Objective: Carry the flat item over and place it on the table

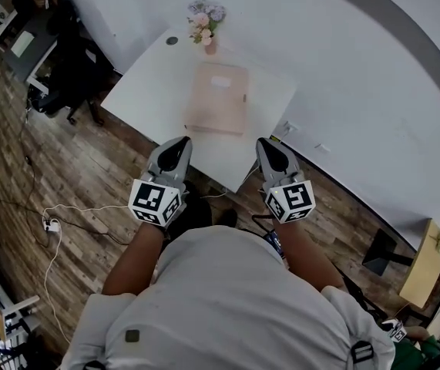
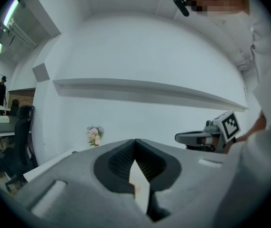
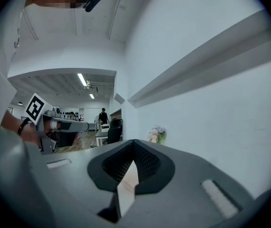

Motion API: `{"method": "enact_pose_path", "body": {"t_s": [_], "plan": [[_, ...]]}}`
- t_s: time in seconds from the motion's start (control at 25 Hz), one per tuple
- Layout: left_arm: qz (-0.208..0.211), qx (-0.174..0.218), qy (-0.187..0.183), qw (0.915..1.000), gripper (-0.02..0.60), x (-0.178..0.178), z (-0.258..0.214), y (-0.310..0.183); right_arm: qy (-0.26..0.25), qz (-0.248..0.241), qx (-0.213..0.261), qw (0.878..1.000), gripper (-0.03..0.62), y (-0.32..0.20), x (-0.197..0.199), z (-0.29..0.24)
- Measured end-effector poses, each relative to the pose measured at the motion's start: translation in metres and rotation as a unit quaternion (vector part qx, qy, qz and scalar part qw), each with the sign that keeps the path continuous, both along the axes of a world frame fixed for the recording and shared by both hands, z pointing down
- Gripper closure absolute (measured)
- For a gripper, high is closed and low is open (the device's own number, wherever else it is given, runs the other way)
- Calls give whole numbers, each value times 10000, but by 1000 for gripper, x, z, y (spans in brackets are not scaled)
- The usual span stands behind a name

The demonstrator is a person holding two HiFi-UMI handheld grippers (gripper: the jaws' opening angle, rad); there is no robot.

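Observation:
A flat pink case lies on the white table, its long side running away from me. My left gripper hovers shut over the table's near edge, just short of the case's near left corner. My right gripper is shut too, a little right of the near right corner. Neither touches the case. In the left gripper view the left gripper has its tips meeting, with nothing between them. The right gripper view shows the right gripper the same way.
A small vase of pink flowers and a dark round spot are at the table's far edge by the white wall. A black office chair stands to the left. Cables trail over the wooden floor.

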State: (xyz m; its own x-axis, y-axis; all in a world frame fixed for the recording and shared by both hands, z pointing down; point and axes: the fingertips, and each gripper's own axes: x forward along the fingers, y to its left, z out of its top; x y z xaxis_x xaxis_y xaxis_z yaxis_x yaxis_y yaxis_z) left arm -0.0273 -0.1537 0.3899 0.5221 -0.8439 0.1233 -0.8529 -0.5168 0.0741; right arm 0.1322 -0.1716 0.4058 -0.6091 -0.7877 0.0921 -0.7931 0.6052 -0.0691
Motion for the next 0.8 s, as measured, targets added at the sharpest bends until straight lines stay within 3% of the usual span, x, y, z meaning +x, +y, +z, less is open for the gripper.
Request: {"method": "enact_pose_path", "body": {"t_s": [0.24, 0.48, 0.8], "plan": [[74, 173, 2, 9998, 581, -15, -9, 21, -16, 58, -19, 10000, 585, 28, -17, 3], [310, 277, 83, 9991, 581, -50, -22, 58, 45, 427, 92, 9990, 585, 66, -44, -10], [600, 294, 194, 9976, 581, -96, -23, 134, 55, 851, 181, 9962, 585, 150, -84, -14]]}}
